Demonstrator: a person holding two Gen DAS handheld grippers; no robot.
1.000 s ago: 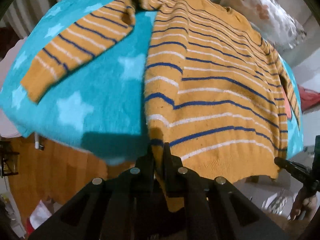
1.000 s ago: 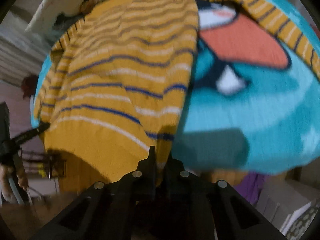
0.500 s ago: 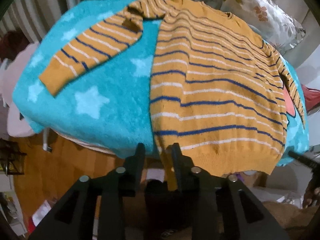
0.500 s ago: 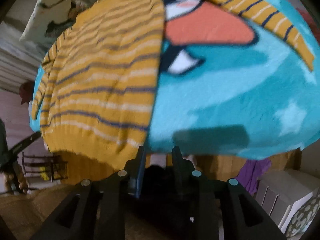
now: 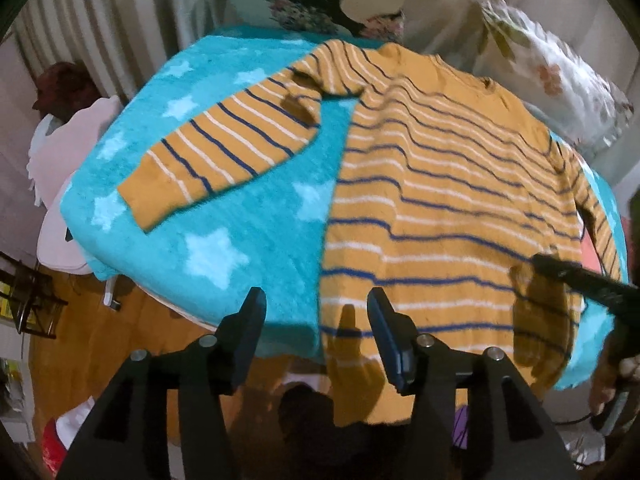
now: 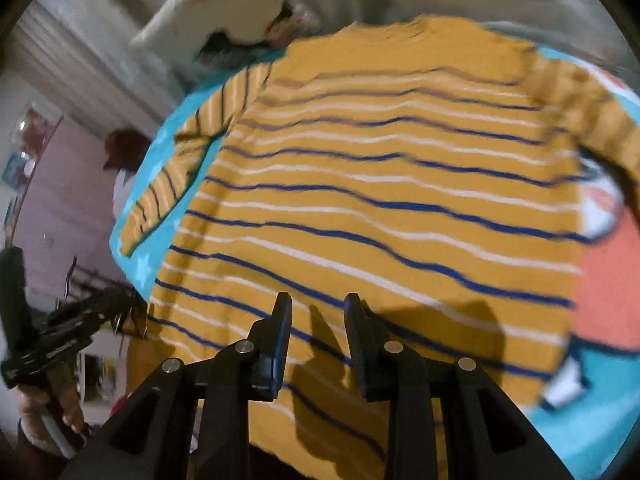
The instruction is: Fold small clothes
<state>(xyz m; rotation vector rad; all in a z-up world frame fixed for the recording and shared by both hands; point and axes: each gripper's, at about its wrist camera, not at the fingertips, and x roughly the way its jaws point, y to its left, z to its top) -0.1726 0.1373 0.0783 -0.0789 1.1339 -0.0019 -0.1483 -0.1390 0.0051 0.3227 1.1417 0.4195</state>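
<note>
Nearest, the left gripper (image 5: 316, 312) is opening, jaws empty over the hem's left corner, the right gripper (image 6: 316, 320) is parted and empty, and the striped sweater (image 5: 440, 200) lies flat on the turquoise star blanket (image 5: 248, 220)

Sweater (image 5: 440, 208) is a soft knit, fuzzy matt wool look, ribbed at hem and cuff. Under it the blanket (image 5: 248, 216) is plush fleece, deep shaggy pile, no shine. Left gripper (image 5: 316, 312) and right gripper (image 6: 318, 320) are matt black plastic, smooth, with small bright metal screw heads that glint. Floor (image 5: 80, 344) is wood, smooth with a slight sheen. Pillow (image 5: 560, 80) is smooth printed cloth, lightly creased.
</note>
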